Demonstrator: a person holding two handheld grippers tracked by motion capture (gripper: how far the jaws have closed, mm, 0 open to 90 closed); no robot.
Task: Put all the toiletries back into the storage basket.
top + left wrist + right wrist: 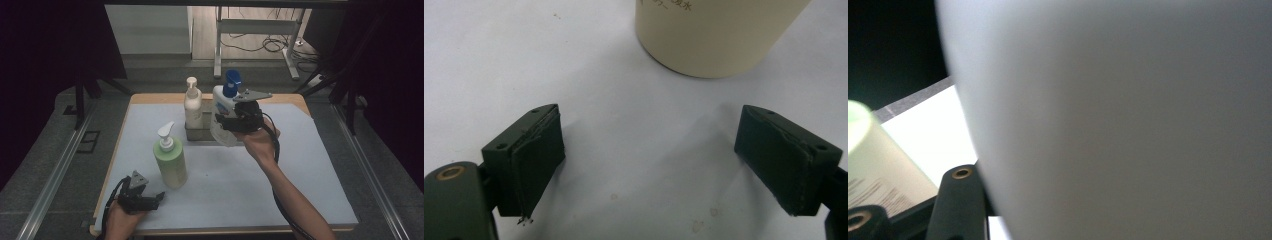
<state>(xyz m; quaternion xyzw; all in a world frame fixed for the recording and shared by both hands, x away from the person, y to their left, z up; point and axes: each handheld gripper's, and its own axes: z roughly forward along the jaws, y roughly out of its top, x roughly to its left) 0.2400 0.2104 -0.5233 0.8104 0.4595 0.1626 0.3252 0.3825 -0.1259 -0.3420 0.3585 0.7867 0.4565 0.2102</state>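
The left hand-held gripper (159,197) rests low at the near-left corner of the worktop (310,165), jaws spread wide with nothing between them. It seems parked there, probably waiting for its turn. Just ahead of it, slightly to its right, stands the green bottle (171,162) with a white pump. In the left gripper view its round base (716,35) stands close in front of the open jaws, not touching them. A few small printed characters run along the top edge of that view, but they are cut off and I cannot read them.

Farther from this gripper, at the back-middle, a cream pump bottle (193,105) stands upright in a grey metal tray (196,134), likely the place where the bottles are collected.

The right hand-held gripper (226,121) is lifted above the worktop, beside the tray on its right. It pinches the body of a white bottle with blue pump (222,112), jaws approx. half spread because the bottle is wide. The bottle hangs in the air, a bit tilted, so I judge it is being carried to or from the tray. It has a blue label, too small to read. In the right gripper view the white wall (1128,120) is very close and blurred, with no text.
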